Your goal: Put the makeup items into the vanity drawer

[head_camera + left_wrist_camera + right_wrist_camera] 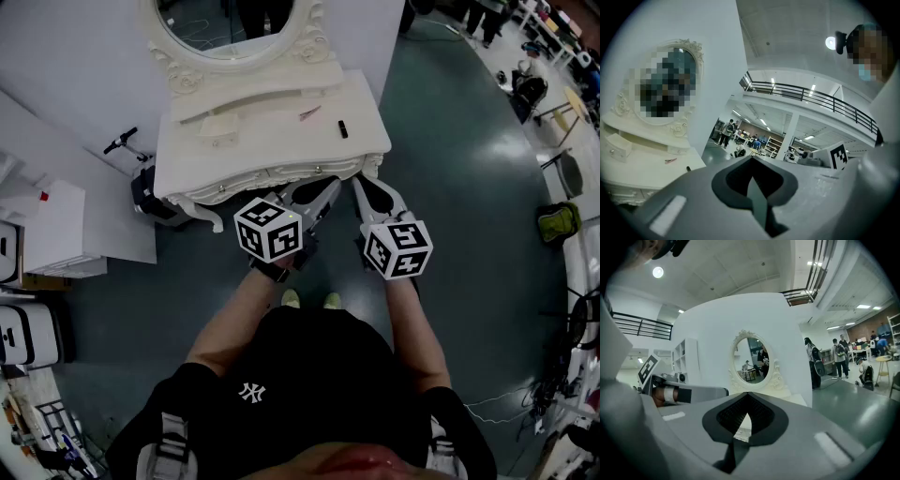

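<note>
Two makeup items, a thin pink stick [309, 112] and a small black tube [343, 128], are being shown lying on the white carved vanity table [262, 141], with its front drawer [272, 174] apparently shut. The task is being judged as not yet begun. The left gripper [322, 193] and right gripper [368, 189] are being held just before the vanity, jaws pressed together on nothing.

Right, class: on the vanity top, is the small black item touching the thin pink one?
Apart. The head view shows bare white vanity top between the black item and the pink item.
</note>
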`<state>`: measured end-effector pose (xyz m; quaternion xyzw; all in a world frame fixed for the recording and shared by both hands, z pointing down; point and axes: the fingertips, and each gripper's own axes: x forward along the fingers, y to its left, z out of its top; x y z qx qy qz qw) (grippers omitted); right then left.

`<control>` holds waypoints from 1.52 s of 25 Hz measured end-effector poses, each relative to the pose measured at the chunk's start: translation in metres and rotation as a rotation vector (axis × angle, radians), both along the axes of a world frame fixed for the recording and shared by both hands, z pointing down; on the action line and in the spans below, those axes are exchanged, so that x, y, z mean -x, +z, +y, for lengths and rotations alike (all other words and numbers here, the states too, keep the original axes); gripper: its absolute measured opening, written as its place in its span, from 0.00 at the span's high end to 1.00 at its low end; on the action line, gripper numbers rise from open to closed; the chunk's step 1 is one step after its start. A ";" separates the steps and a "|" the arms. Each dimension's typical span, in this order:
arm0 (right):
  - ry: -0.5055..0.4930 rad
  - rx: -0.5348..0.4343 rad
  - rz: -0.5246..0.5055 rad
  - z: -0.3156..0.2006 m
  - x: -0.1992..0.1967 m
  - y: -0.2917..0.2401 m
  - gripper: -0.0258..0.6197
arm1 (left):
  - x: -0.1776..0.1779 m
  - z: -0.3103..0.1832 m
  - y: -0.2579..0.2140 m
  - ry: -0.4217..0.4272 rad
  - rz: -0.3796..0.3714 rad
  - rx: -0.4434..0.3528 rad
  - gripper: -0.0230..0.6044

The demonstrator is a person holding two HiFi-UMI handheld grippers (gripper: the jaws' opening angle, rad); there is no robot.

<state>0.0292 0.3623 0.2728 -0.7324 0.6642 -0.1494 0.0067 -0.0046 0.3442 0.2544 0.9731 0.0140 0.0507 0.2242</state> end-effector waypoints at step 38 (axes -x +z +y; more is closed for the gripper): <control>-0.094 0.040 -0.089 -0.041 -0.010 0.042 0.92 | -0.007 -0.041 0.044 -0.089 -0.077 0.021 0.96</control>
